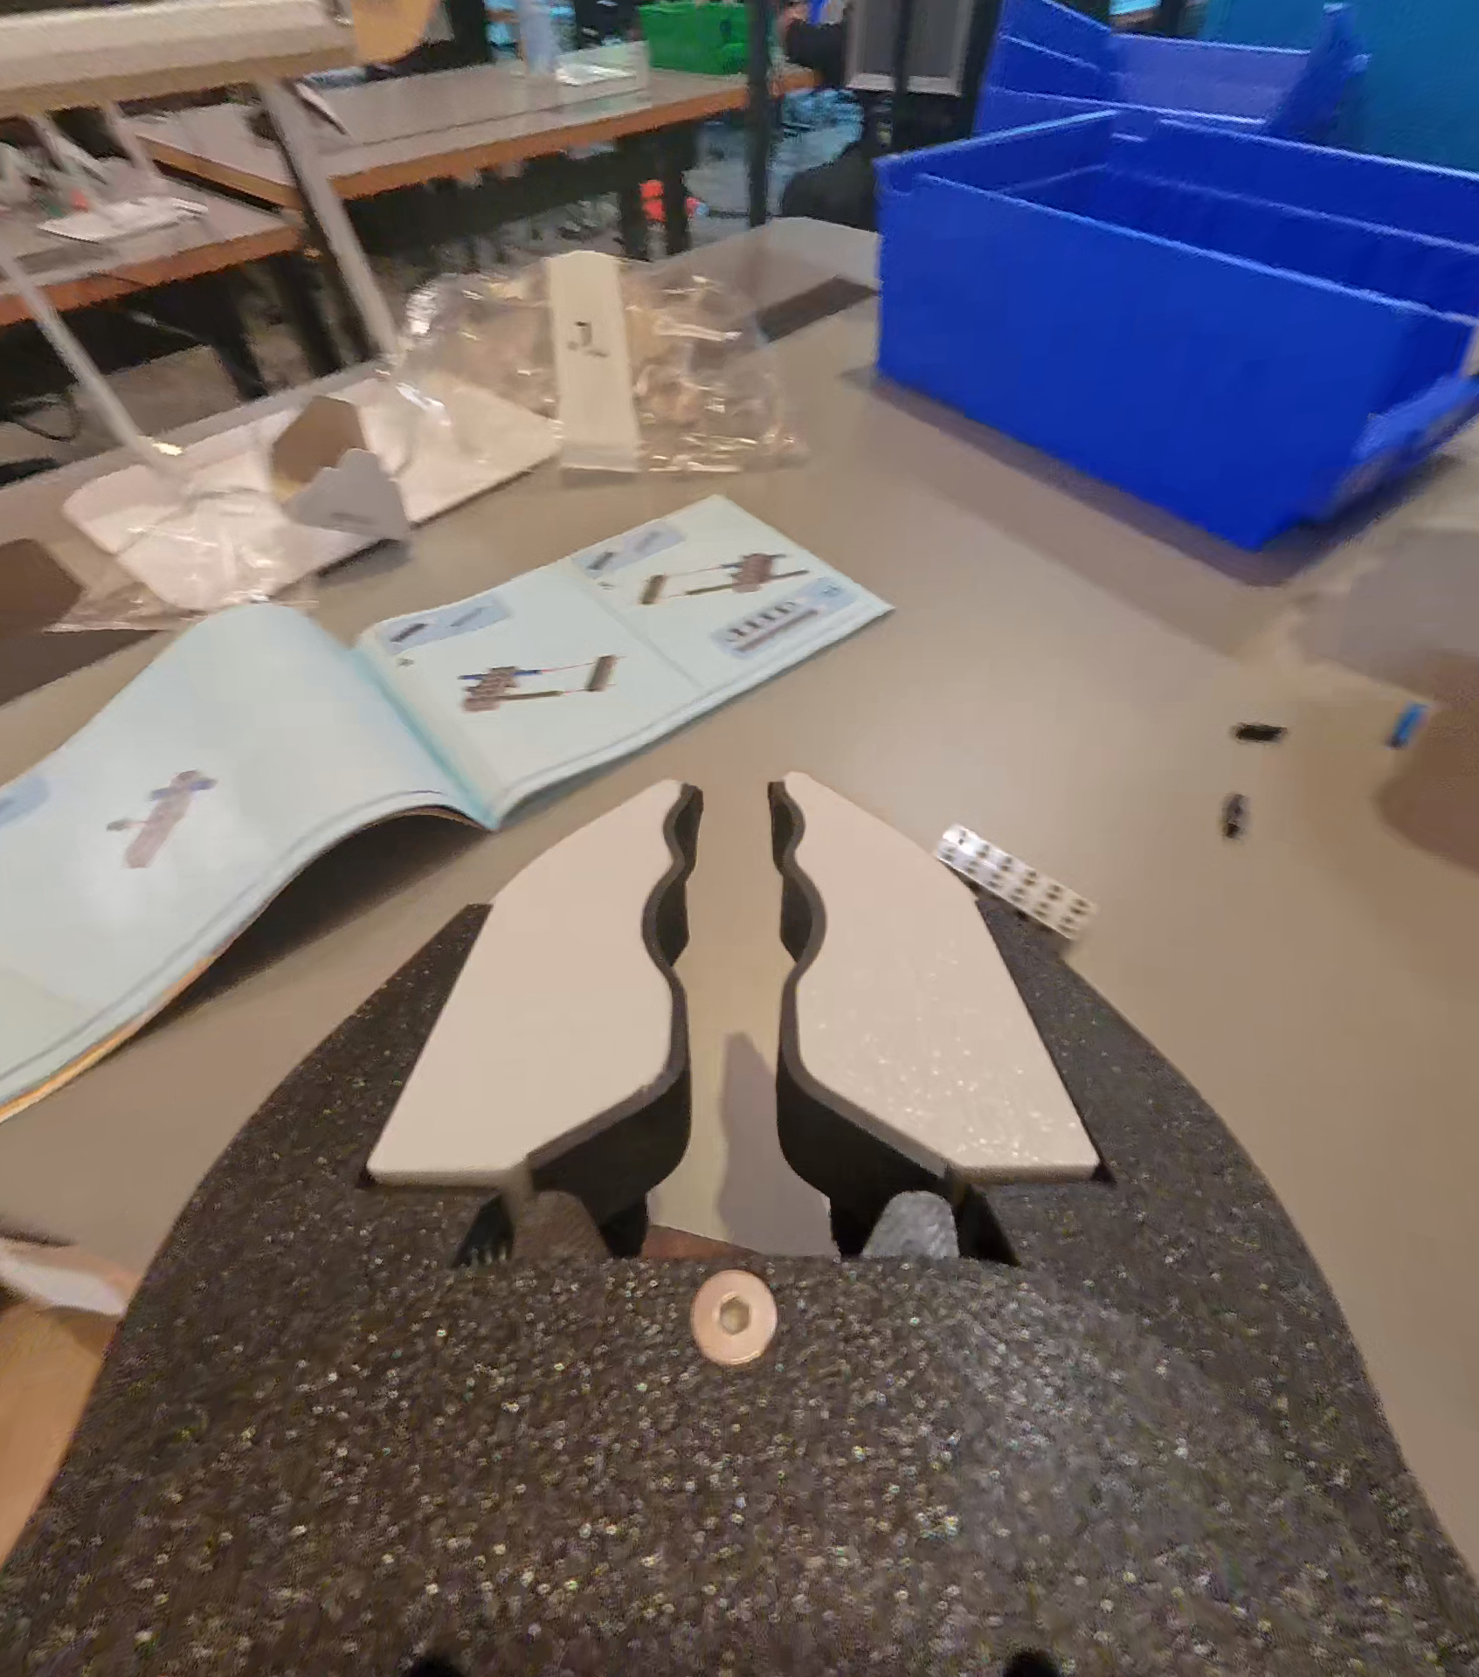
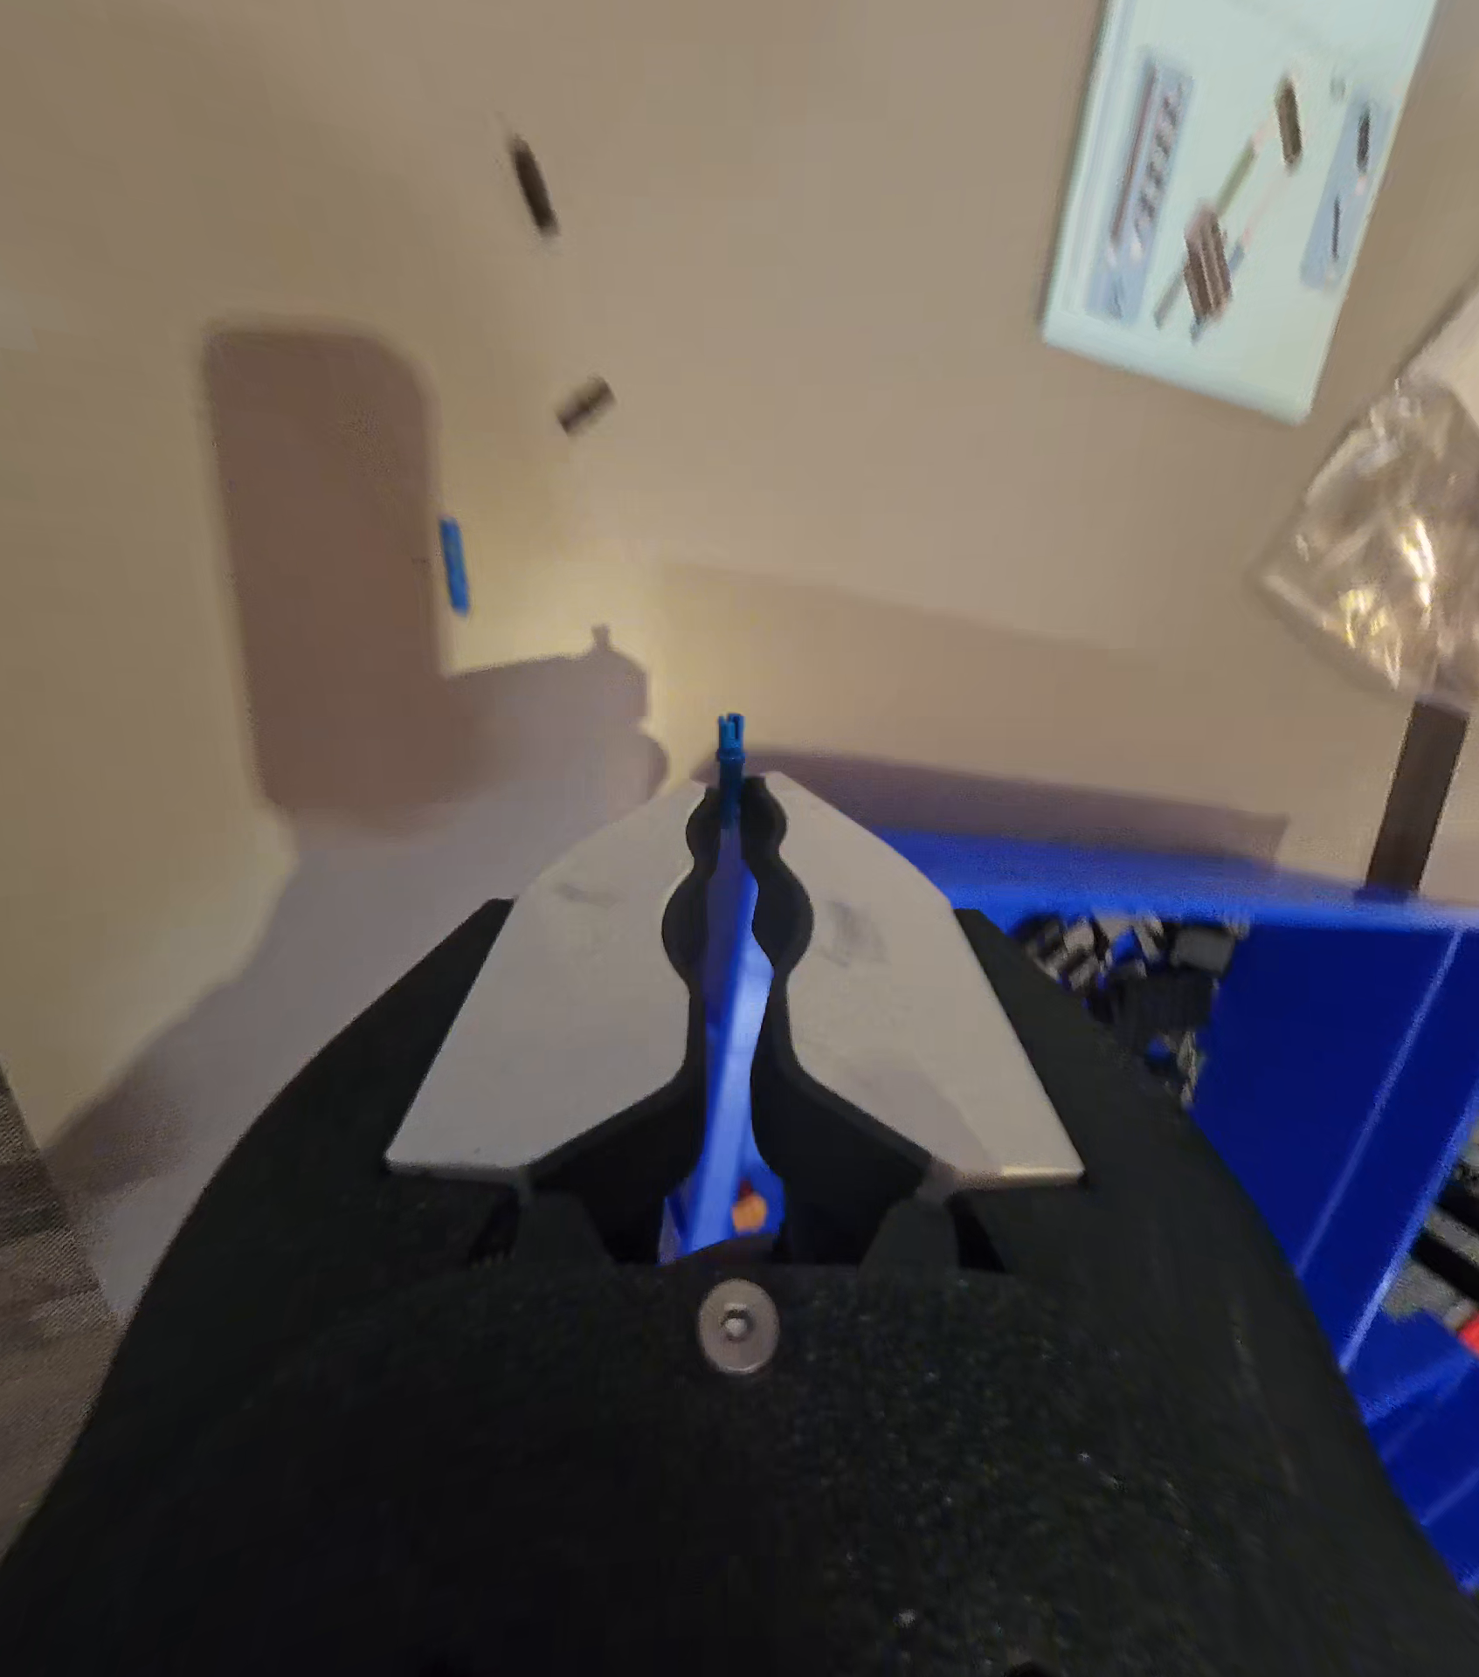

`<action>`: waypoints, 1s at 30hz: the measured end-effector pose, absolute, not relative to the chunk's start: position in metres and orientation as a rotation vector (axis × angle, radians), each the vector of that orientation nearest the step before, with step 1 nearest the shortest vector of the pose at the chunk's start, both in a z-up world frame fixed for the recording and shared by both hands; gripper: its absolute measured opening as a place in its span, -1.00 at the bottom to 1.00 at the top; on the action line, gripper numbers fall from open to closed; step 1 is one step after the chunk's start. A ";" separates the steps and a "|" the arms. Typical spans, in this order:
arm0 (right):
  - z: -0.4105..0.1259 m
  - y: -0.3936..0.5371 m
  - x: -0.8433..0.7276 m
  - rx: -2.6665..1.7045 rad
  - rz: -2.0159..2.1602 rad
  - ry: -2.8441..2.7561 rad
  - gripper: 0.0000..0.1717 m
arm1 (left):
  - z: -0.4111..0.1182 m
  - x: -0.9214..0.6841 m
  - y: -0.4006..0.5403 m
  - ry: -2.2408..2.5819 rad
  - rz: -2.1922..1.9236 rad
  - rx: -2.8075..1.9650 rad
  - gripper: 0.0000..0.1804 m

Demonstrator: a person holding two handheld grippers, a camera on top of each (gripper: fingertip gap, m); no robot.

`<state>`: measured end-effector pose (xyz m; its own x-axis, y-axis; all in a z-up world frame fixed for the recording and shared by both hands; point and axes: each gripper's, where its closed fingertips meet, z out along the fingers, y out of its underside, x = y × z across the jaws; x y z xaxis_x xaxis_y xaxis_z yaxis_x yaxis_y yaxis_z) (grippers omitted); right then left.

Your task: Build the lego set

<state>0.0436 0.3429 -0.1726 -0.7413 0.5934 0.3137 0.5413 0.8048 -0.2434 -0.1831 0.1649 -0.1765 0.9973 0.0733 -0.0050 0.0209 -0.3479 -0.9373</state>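
Observation:
My left gripper (image 1: 735,799) is open with nothing between its pads, hovering over the beige table (image 1: 1035,653). An open pale-blue instruction booklet (image 1: 282,753) lies just ahead to its left. A light grey studded plate (image 1: 1015,877) lies by its right finger. Two small black pins (image 1: 1258,731) and a small blue pin (image 1: 1409,724) lie to the right. My right gripper (image 2: 731,789) is shut on a small blue pin (image 2: 728,740) whose tip sticks out past the fingertips. It is above the table near the blue bin's edge (image 2: 1080,871).
A large blue divided bin (image 1: 1171,299) stands at the back right; in the right wrist view (image 2: 1353,1134) it holds dark parts. Crumpled clear plastic bags (image 1: 608,363) and white packaging (image 1: 263,508) lie behind the booklet. Other workbenches stand farther back. To the light grey studded plate (image 1: 1015,877): left tips about 11 cm, right tips about 25 cm.

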 end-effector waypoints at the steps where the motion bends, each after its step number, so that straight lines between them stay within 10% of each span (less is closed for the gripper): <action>1: -0.179 0.325 0.038 -0.828 0.211 -2.619 -0.94 | -0.179 -0.174 0.163 -0.044 0.014 -1.942 -0.83; 30: -0.229 0.183 -0.052 -1.073 0.774 -2.463 -0.85 | -0.189 -0.108 0.123 -0.131 -0.260 -1.884 -0.76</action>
<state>-0.0524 0.1831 -0.2293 -0.6550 0.7500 0.0919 0.5625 0.5653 -0.6033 -0.1082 0.1233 -0.1893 0.9690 -0.0382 0.2439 0.2189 -0.3235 -0.9206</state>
